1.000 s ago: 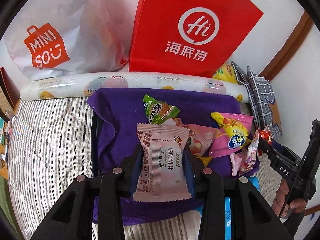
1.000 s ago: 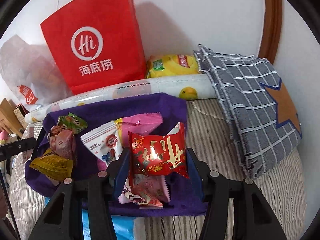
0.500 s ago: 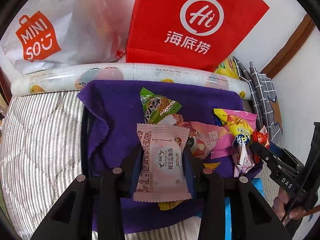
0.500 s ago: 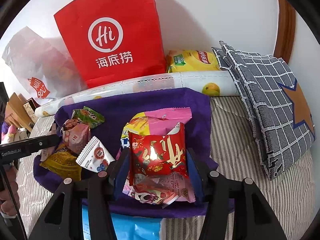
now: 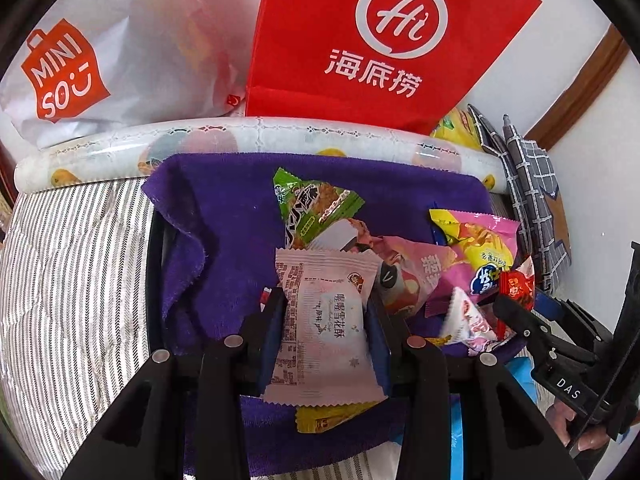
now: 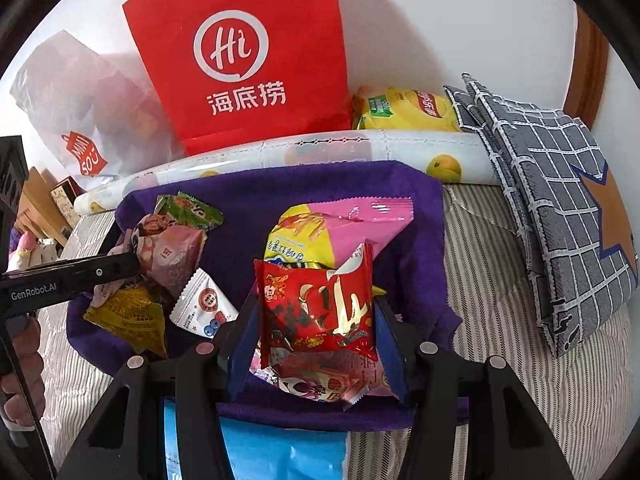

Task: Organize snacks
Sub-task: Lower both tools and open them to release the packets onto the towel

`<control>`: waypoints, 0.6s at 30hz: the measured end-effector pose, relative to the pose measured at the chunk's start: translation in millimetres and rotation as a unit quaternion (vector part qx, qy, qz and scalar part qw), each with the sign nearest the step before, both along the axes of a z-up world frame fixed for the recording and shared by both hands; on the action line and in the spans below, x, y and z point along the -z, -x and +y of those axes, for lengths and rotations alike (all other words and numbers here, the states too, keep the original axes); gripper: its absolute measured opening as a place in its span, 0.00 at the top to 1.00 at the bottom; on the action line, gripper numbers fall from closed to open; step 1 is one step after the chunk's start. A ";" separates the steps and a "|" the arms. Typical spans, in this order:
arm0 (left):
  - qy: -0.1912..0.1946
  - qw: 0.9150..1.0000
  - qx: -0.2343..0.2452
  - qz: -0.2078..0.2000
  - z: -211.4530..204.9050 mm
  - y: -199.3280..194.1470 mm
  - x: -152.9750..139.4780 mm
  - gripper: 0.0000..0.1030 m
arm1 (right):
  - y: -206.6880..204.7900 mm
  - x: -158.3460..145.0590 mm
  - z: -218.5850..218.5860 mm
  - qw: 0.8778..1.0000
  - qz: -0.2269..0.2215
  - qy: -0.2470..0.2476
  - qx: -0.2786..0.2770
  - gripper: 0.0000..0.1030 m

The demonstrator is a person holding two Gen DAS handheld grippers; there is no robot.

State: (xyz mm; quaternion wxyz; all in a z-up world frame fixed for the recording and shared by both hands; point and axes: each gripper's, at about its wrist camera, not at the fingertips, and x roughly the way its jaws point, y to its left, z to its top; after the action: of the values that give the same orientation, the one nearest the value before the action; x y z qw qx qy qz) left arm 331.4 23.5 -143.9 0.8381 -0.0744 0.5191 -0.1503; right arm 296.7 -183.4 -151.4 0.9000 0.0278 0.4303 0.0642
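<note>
I am holding the left gripper (image 5: 326, 334) clamped on a pale pink snack packet (image 5: 326, 326), a flat matte pillow pack with crimped saw-tooth ends, its sides pinched between the blue pads. It is hanging just above the purple cloth (image 5: 236, 224), a fuzzy towel-like fabric with a pinked edge, where the other snacks are lying in a loose heap. A glossy green wrapper (image 5: 312, 206) is sitting just behind my packet, and a shiny pink-and-yellow bag (image 5: 476, 246) is lying to the right of it.

I am keeping the right gripper (image 6: 316, 326) closed on a red foil packet (image 6: 316, 312) (its crinkled film is catching gold glints), also above the cloth, over a pink printed wrapper (image 6: 316, 384) beneath it. A small white sachet (image 6: 204, 306) is resting near its left finger.

The cloth is spread on a striped quilted cover (image 5: 76, 280). Behind it a smooth fruit-printed roll (image 6: 360, 152) is lying across, and a stiff red paper bag (image 6: 244, 52) is standing upright beside a crumpled translucent white bag (image 5: 100, 60). A grey checked cushion (image 6: 560, 200) is leaning at the right.
</note>
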 end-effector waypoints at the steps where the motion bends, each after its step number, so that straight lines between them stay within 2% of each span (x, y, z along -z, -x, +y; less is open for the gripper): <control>1: 0.000 1.000 0.000 0.000 -0.2 0.2 0.7 0.62 | -0.8 1.2 1.2 1.000 0.003 0.002 0.000 0.49; 18: -0.017 1.000 0.004 0.005 -8.7 -0.7 11.7 0.61 | -4.6 10.6 7.8 1.000 0.020 0.018 0.001 0.49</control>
State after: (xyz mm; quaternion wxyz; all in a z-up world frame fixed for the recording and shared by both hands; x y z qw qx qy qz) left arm 332.1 14.8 -155.6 0.8362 -0.0583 0.5257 -0.1446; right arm 301.3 -175.6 -162.0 0.8917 0.0136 0.4491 0.0548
